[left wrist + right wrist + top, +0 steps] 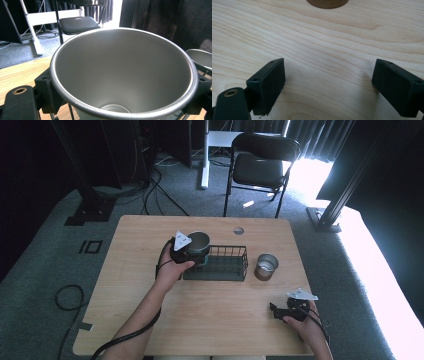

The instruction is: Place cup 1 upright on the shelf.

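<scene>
A steel cup is held at the left end of a dark wire basket, and my left gripper is shut on its sides. In the left gripper view the cup sits between the two jaws of that gripper, its empty mouth facing the camera. A second steel cup stands on the table just right of the basket and shows as a rim. My right gripper rests low near the front right of the table, and in the right gripper view it is open over bare wood.
The wooden table has a small round hole near its far edge. A black folding chair stands beyond the table. A round brownish base sits at the top edge of the right gripper view.
</scene>
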### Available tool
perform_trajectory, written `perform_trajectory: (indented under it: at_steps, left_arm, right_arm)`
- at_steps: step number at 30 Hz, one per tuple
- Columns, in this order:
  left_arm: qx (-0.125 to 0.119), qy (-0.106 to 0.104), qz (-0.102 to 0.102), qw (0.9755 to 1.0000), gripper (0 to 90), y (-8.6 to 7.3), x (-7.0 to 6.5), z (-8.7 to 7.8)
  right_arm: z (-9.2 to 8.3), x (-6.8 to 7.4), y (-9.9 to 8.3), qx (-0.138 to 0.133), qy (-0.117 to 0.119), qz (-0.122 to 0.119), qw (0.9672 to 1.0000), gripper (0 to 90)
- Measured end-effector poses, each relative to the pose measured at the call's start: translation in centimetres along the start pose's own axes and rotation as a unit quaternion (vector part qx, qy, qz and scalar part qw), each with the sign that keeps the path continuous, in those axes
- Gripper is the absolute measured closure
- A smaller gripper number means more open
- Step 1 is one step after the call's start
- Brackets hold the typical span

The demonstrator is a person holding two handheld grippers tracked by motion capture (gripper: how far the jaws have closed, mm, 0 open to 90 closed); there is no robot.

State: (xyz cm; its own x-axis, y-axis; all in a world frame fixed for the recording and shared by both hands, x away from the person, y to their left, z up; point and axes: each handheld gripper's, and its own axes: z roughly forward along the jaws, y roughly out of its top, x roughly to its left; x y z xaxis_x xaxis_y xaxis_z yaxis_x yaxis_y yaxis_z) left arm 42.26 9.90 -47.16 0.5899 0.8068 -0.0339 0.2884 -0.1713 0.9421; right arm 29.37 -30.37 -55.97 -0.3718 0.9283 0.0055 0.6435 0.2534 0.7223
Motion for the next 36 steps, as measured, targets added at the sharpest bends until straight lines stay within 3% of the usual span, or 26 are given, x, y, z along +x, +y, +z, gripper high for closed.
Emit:
perform_trajectory:
  at_steps: [12,19,28,36]
  left_arm:
    - [0.011,-0.004,0.017,0.9998,13.4,-0.6,-0.3,0.4]
    - [0.022,-0.014,0.007,0.9996,9.2,-0.6,-0.4,0.1]
    - [0.019,-0.009,0.008,0.9998,8.4,-0.4,-0.3,-1.2]
    - [0.031,-0.009,0.01,0.9994,8.5,-1.0,0.2,-2.3]
  right_arm:
    - [0.0,0.0,0.0,0.0,0.0,0.0,1.0,11.1]
    - [0.0,0.0,0.0,0.0,0.0,0.0,1.0,11.0]
    - [0.0,0.0,0.0,0.0,0.0,0.0,1.0,11.1]
    - [0.0,0.0,0.0,0.0,0.0,0.0,1.0,11.0]
